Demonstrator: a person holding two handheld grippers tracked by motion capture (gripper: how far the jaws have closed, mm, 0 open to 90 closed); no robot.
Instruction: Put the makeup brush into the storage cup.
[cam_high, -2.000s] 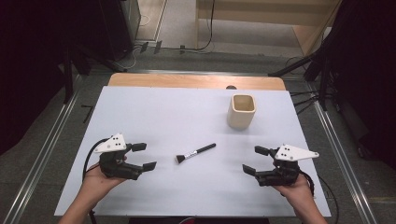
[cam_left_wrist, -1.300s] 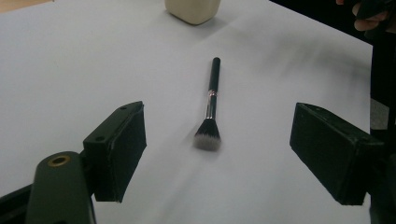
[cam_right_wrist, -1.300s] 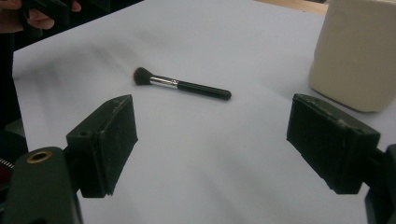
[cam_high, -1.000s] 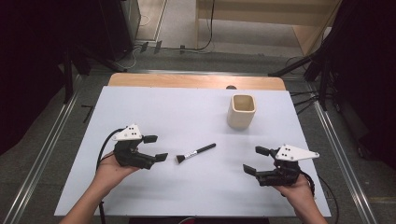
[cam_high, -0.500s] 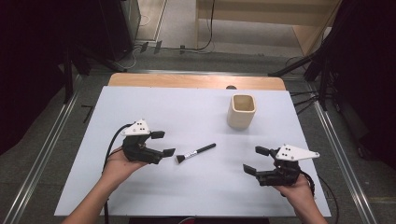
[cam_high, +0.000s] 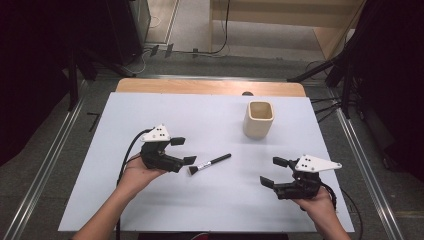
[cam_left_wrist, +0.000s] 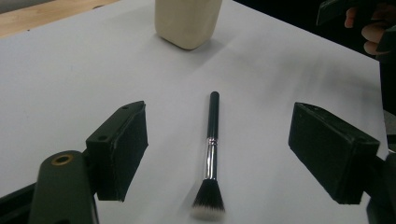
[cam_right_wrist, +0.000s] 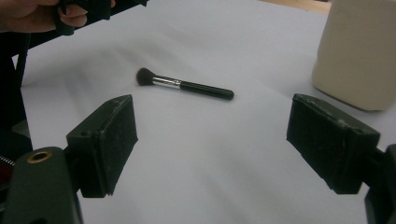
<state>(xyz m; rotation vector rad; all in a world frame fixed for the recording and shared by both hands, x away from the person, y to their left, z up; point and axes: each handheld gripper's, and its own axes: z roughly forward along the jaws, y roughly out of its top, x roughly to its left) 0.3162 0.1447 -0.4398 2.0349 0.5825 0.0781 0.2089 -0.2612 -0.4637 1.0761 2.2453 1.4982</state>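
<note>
A black-handled makeup brush (cam_high: 210, 163) lies on the white table top (cam_high: 215, 125), bristles toward my left gripper (cam_high: 184, 151). That gripper is open and sits just left of the bristle end. In the left gripper view the brush (cam_left_wrist: 210, 154) lies between the wide-apart jaws, bristles nearest the camera. A cream square cup (cam_high: 259, 119) stands upright at the back right. My right gripper (cam_high: 274, 171) is open near the front right, apart from the brush (cam_right_wrist: 184, 85) and the cup (cam_right_wrist: 357, 53).
A wooden strip (cam_high: 210, 86) runs along the table's far edge. Metal rails (cam_high: 367, 165) flank both sides. The other hand's gripper (cam_left_wrist: 348, 11) appears at the top right of the left gripper view.
My left gripper has moved right and a little forward across the table, up to the brush's bristle end. The right gripper, brush and cup have stayed put.
</note>
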